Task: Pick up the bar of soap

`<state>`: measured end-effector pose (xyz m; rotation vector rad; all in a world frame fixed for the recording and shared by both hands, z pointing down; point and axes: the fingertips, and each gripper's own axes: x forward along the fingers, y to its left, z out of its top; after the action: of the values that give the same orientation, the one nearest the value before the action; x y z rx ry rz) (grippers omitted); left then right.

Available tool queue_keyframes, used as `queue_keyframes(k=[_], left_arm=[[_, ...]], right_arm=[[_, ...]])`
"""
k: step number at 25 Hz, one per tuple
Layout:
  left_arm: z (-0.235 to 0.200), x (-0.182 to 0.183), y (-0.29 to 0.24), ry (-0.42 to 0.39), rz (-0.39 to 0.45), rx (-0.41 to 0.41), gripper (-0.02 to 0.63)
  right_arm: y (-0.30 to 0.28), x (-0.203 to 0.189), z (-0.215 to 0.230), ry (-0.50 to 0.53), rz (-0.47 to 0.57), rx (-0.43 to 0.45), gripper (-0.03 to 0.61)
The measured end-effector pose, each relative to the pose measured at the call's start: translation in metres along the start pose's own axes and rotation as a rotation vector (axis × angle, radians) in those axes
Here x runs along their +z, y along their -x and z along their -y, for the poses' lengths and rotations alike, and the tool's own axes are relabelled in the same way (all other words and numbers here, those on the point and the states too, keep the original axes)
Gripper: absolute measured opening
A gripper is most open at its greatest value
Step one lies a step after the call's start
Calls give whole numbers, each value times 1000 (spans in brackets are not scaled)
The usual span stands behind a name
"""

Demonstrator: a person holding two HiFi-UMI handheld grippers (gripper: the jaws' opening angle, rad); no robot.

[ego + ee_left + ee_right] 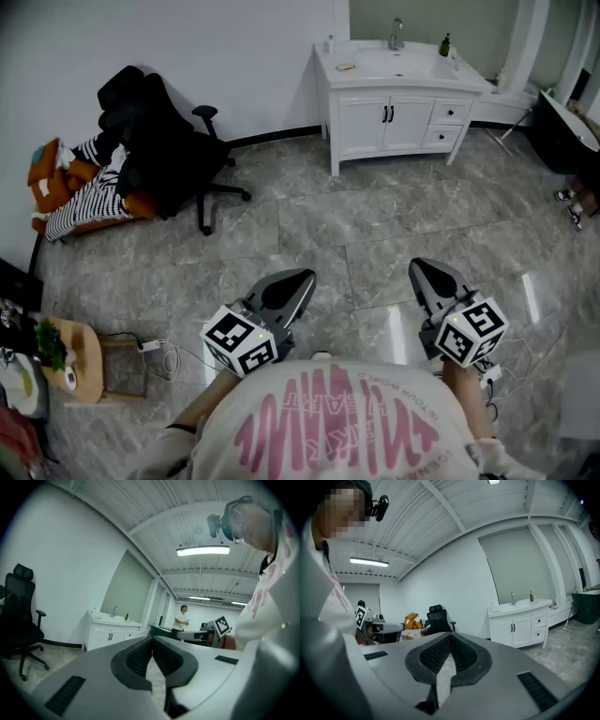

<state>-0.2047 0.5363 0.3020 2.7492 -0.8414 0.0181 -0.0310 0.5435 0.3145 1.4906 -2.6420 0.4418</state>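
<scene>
A small tan oval, which looks like the bar of soap point(346, 67), lies on the left end of the white vanity's counter point(375, 80), beside the basin and far across the floor from me. My left gripper point(302, 278) and right gripper point(419, 269) are held low in front of my body and point toward the vanity. On both, the ribbed pads meet with nothing between them: left gripper point(152, 639), right gripper point(451, 637). The vanity point(110, 634) point(520, 620) shows small in both gripper views; the soap is too small to make out there.
A black office chair point(164, 155) and a pile of orange and striped cushions point(80, 187) stand at the left wall. A small wooden stool with a plant point(75, 361) and a cable point(150, 347) are near my left. A dark tub point(562, 131) is at the right. A person point(180, 619) stands far off.
</scene>
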Motion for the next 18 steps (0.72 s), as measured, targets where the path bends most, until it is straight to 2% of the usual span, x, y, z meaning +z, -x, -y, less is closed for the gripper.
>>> queue_keyframes(k=[11, 18], left_arm=[[-6, -5, 3, 4, -3, -8, 8], [-16, -3, 6, 6, -5, -5, 8]], right_arm=[[-2, -6, 2, -29, -14, -34, 9], [-5, 4, 1, -129, 82, 23, 11]])
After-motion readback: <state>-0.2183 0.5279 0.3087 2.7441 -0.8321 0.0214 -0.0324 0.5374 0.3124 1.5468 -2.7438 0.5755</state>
